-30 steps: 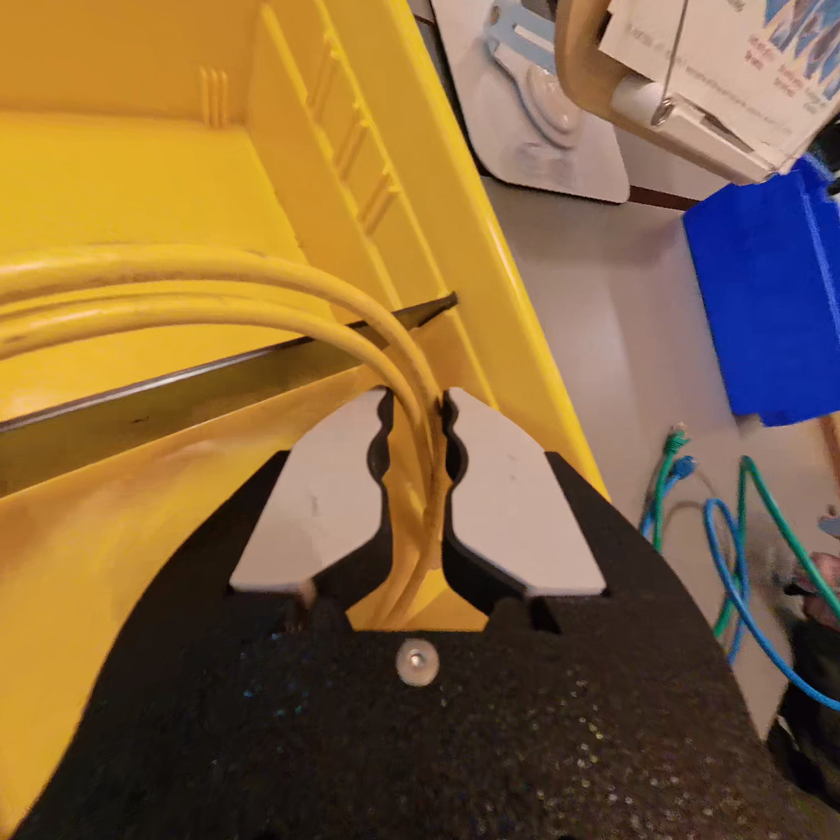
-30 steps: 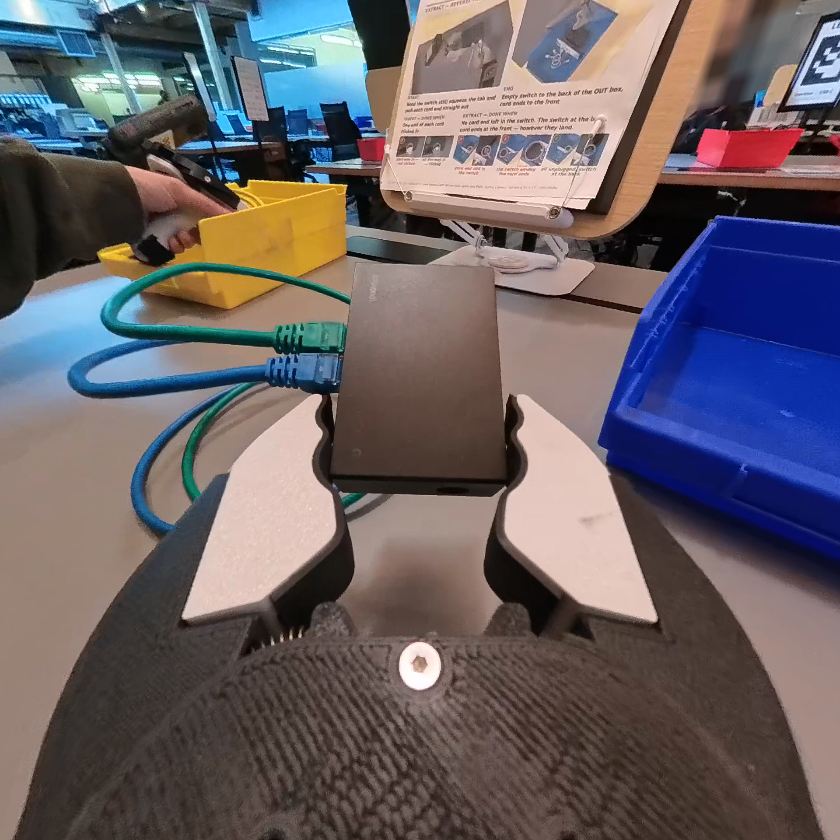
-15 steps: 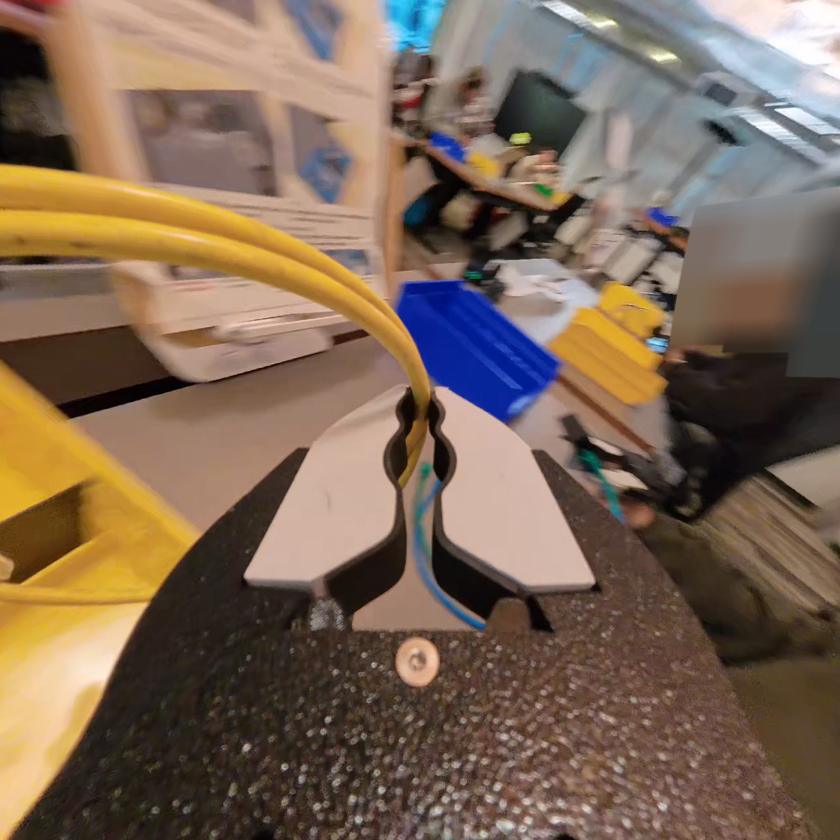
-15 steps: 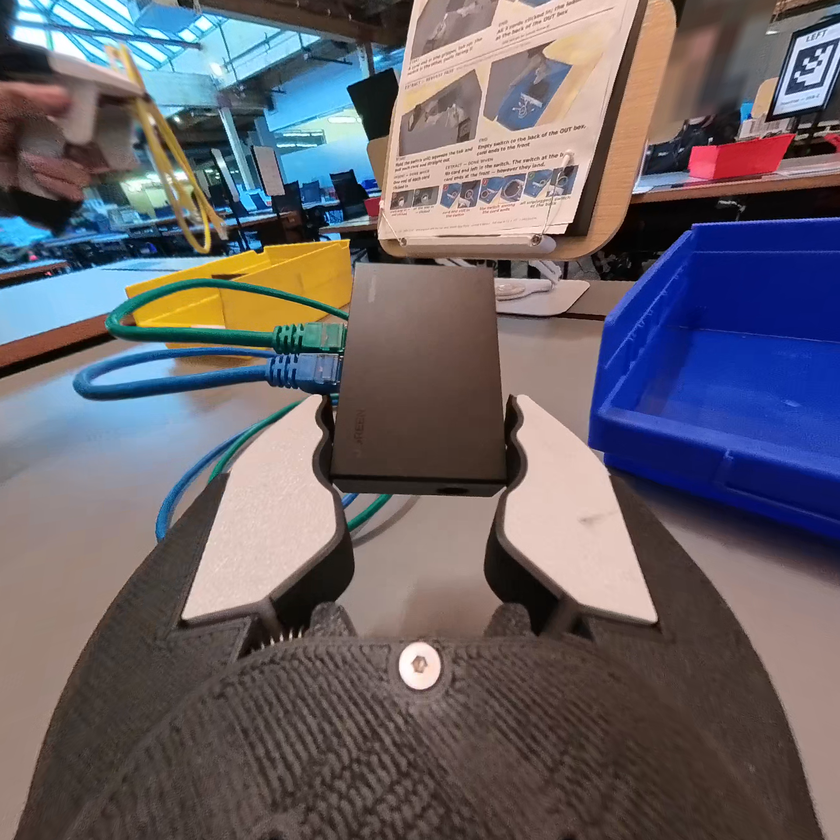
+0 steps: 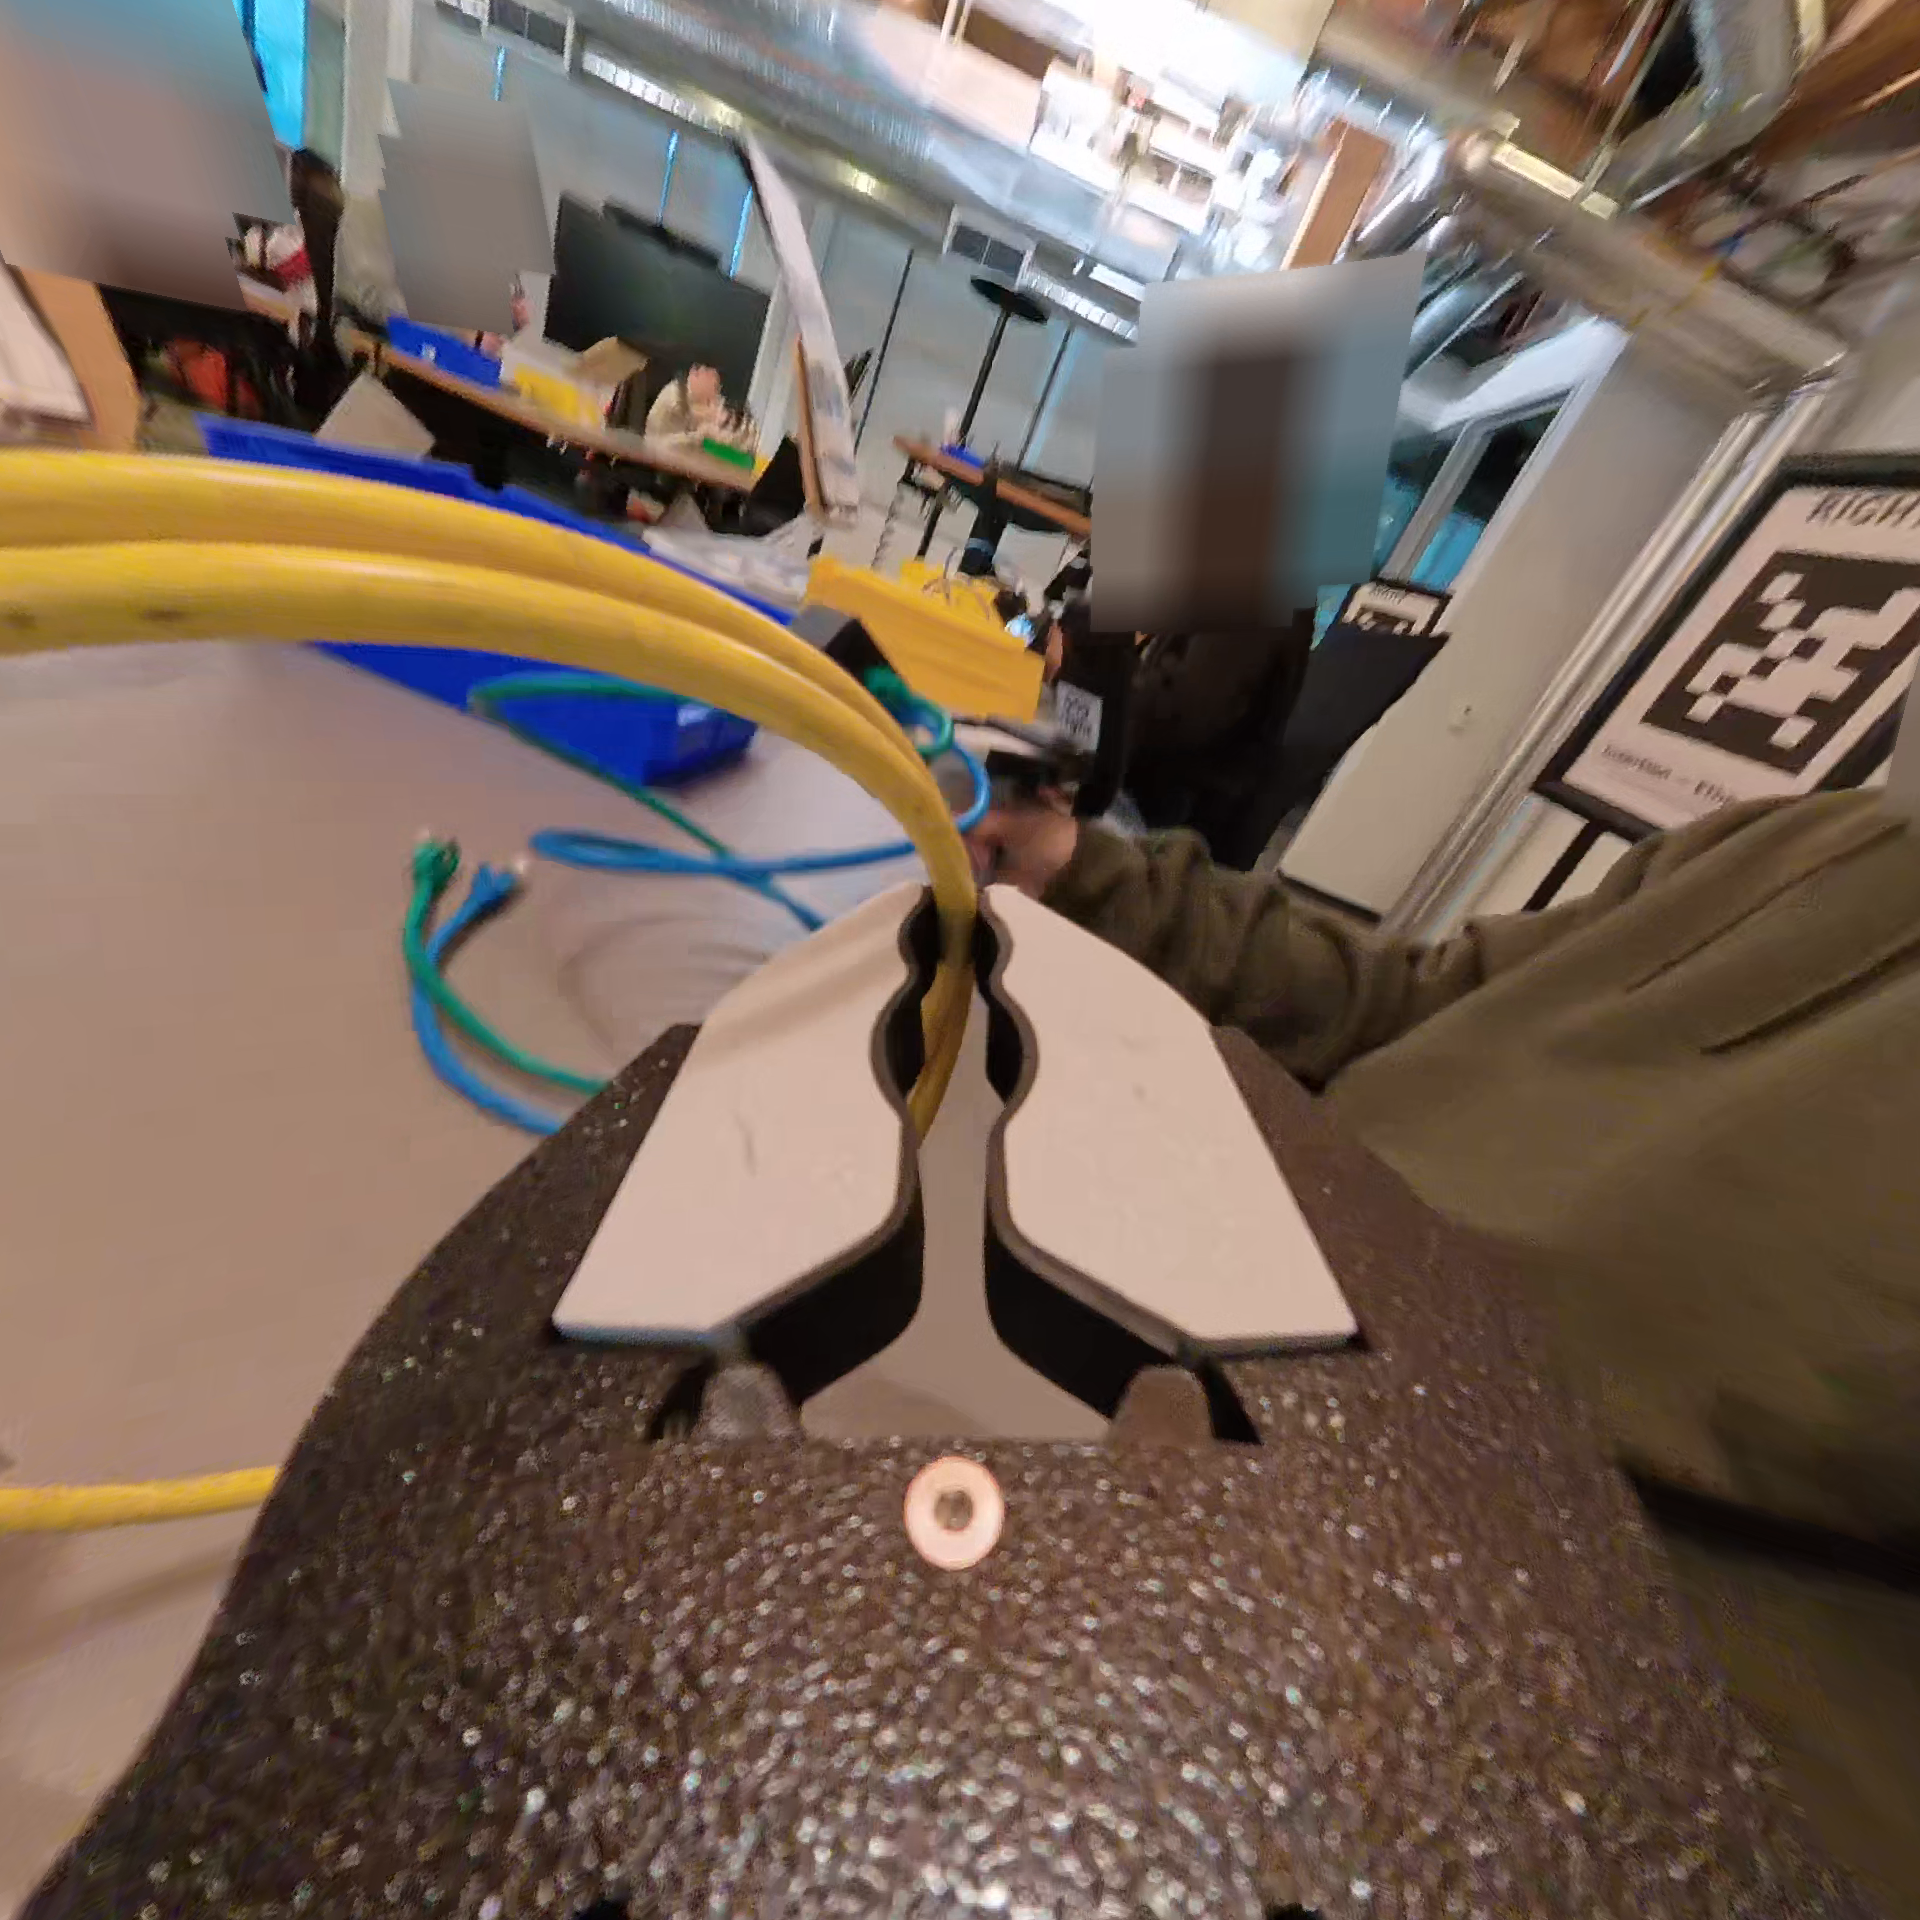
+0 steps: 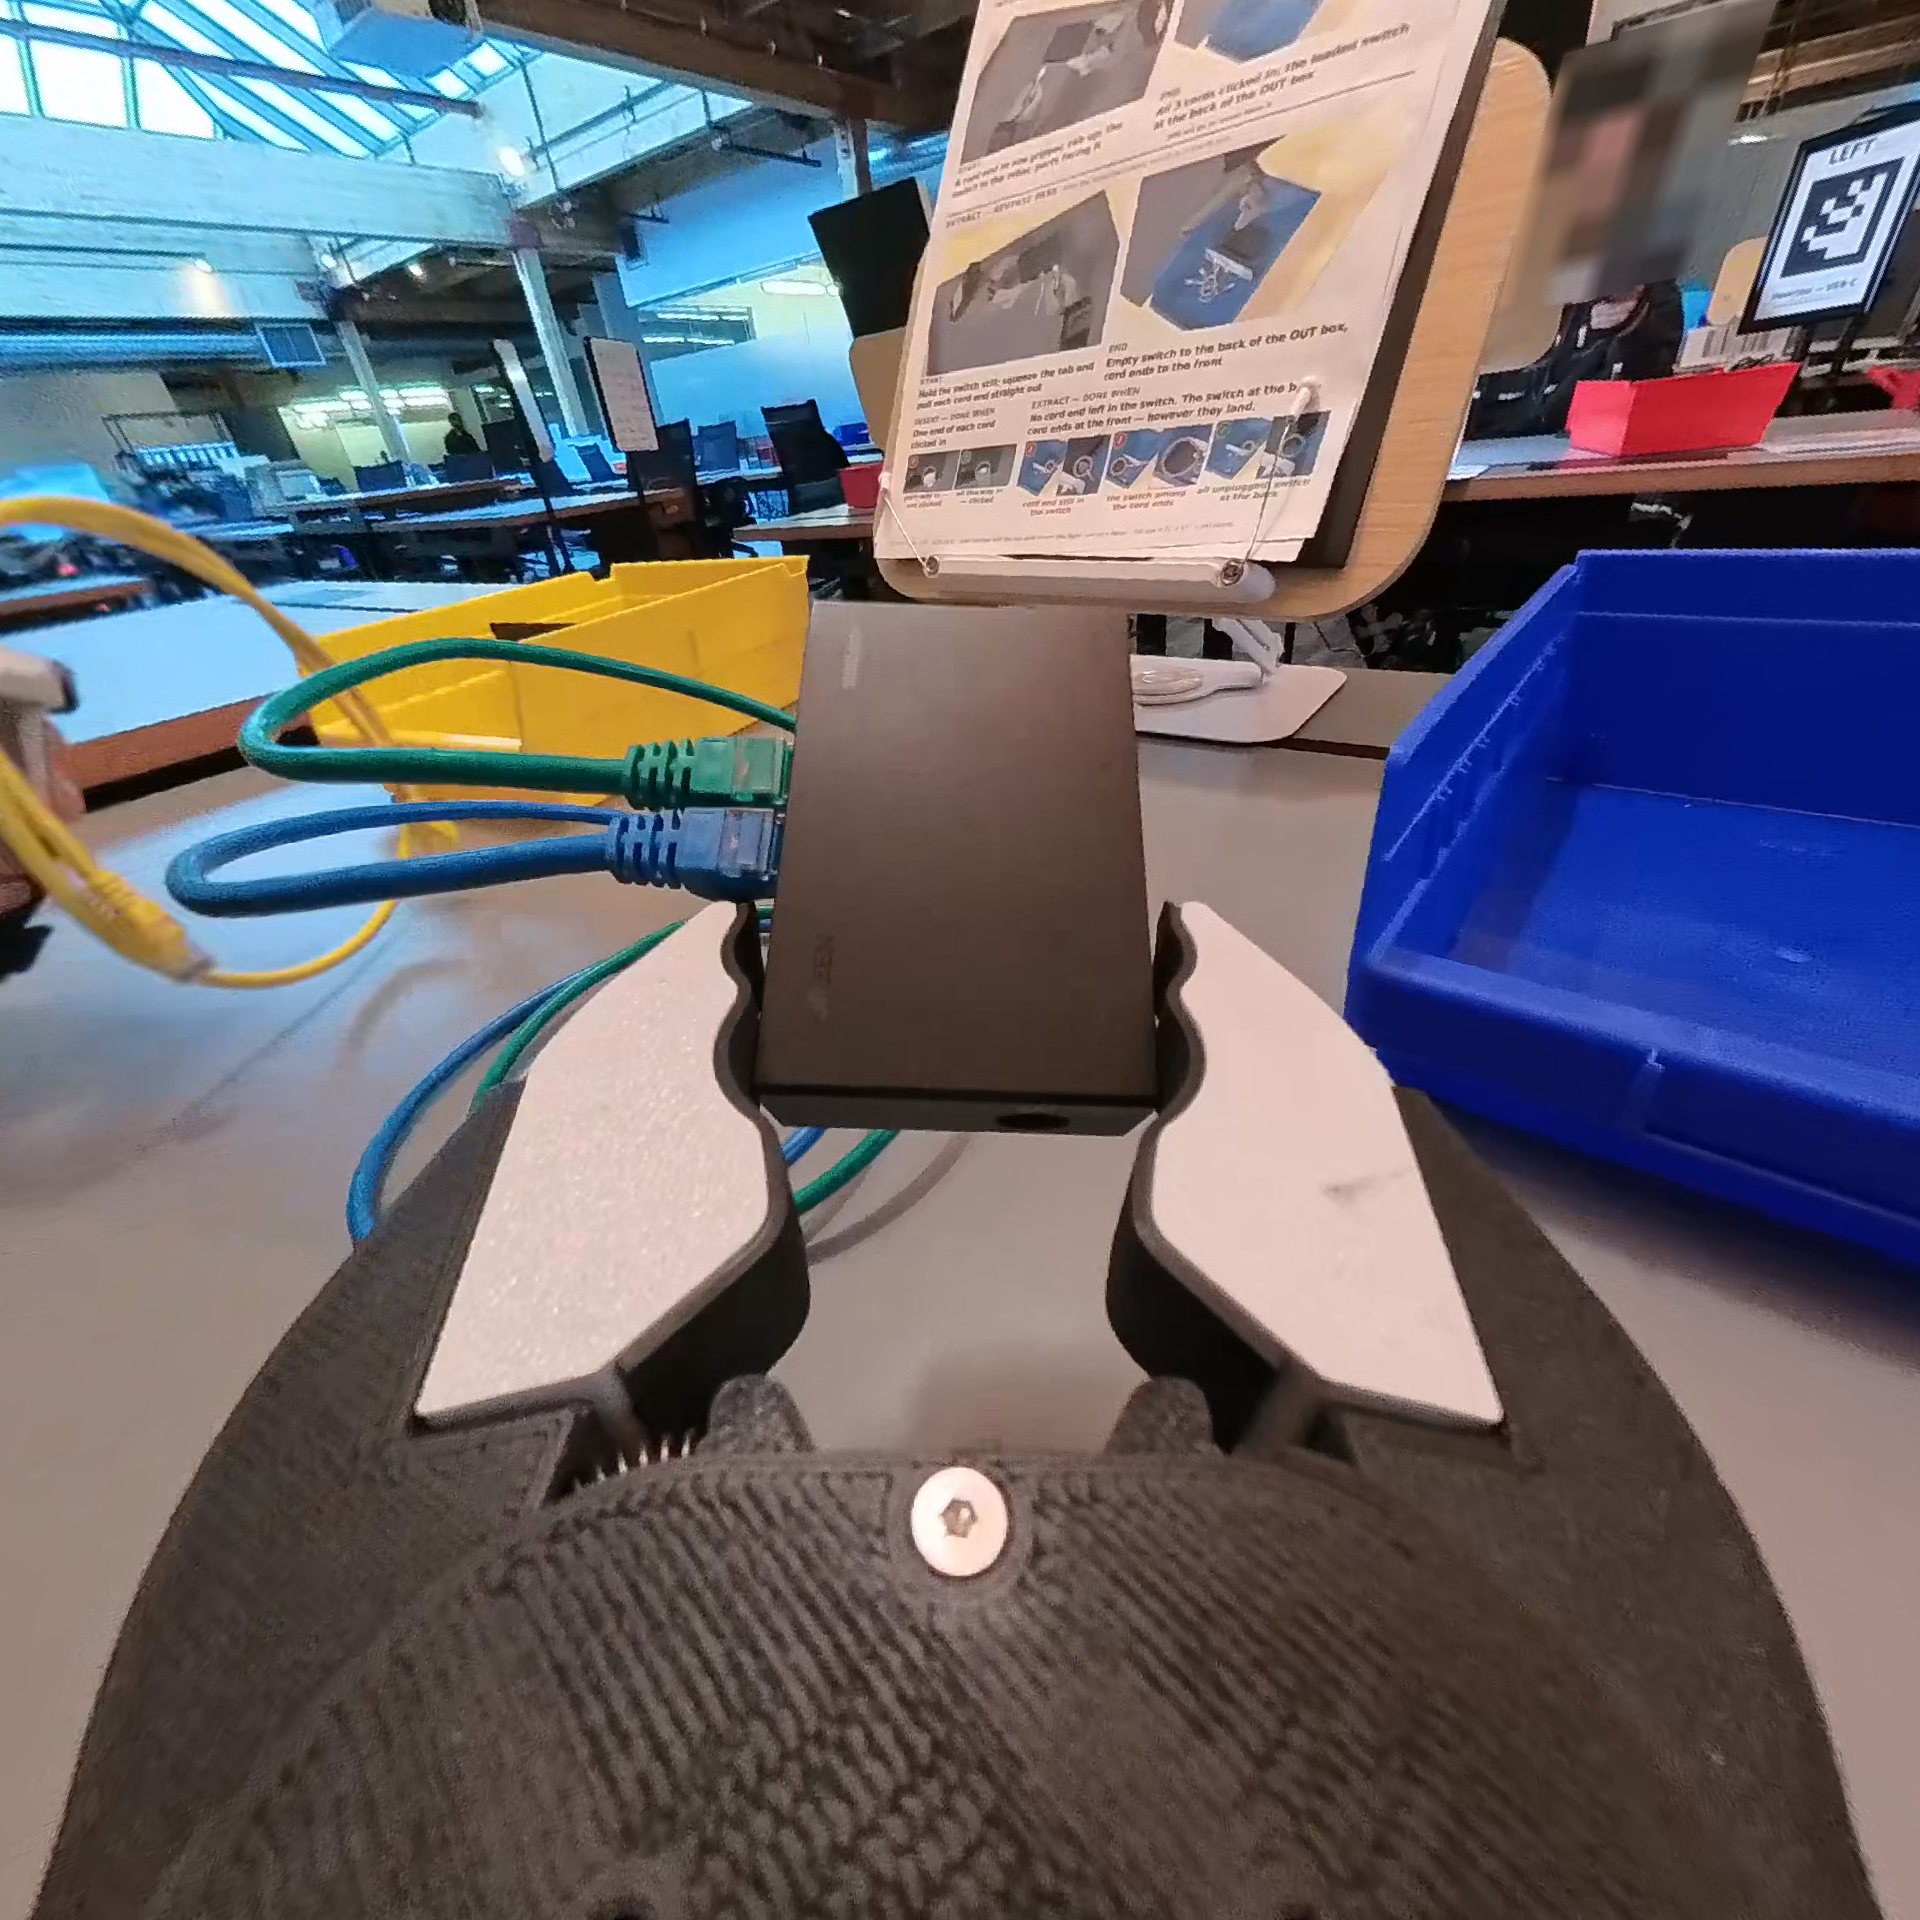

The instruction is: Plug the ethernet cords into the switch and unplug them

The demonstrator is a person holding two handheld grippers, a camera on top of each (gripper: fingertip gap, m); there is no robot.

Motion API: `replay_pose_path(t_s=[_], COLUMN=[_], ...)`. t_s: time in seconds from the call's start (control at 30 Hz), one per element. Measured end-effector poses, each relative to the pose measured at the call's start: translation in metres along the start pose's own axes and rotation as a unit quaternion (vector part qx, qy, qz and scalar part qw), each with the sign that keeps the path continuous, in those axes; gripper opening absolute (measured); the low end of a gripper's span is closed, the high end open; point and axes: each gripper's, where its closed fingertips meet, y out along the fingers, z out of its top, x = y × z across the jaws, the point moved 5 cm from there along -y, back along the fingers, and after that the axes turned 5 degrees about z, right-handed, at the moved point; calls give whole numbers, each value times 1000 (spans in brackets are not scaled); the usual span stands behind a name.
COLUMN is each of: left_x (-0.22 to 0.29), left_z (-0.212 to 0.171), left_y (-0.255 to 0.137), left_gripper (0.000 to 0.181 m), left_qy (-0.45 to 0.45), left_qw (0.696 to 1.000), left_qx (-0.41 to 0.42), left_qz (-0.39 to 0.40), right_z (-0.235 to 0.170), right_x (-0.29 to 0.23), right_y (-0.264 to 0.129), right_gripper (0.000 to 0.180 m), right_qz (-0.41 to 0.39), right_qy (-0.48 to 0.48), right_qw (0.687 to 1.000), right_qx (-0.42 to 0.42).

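My right gripper [image 6: 956,935] is shut on a black switch [image 6: 956,831], held above the grey table [image 6: 156,1091]. A green cord [image 6: 707,771] and a blue cord [image 6: 696,847] are plugged into the switch's left side. Their free ends lie on the table in the left wrist view, green [image 5: 431,862] and blue [image 5: 494,888]. My left gripper [image 5: 951,914] is shut on a looped yellow cord [image 5: 520,613], lifted above the table. In the right wrist view the yellow cord [image 6: 114,894] hangs at the far left with its plug pointing down.
A yellow bin [image 6: 582,665] stands behind the cords. A blue bin [image 6: 1662,883] stands to the right of the switch. An instruction sheet on a stand [image 6: 1153,291] is behind the switch. A person's sleeve [image 5: 1558,1039] fills the right of the left wrist view.
My left gripper has lifted the yellow cord out of the yellow bin and swung it over the table toward the switch. The right gripper has tilted the switch up slightly.
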Motion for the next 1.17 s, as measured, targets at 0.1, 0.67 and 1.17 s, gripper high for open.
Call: replay_pose_path(t_s=[0.1,0.67,1.17], left_x=[4,2,12], left_z=[-14,-81,-77], left_y=[-26,-94,-64], left_gripper=[6,19,30], left_qy=[-7,-194,218], left_qw=[999,934,860], left_qx=[-16,-204,-355], left_qz=[30,220,294], right_z=[0,-2,-2], right_x=[0,-2,-4], right_y=[1,3,4], right_gripper=[73,73,73], right_qz=[1,4,9], right_qy=[1,-6,-15], right_qw=[1000,1000,1000], right_qx=[-3,-12,-16])
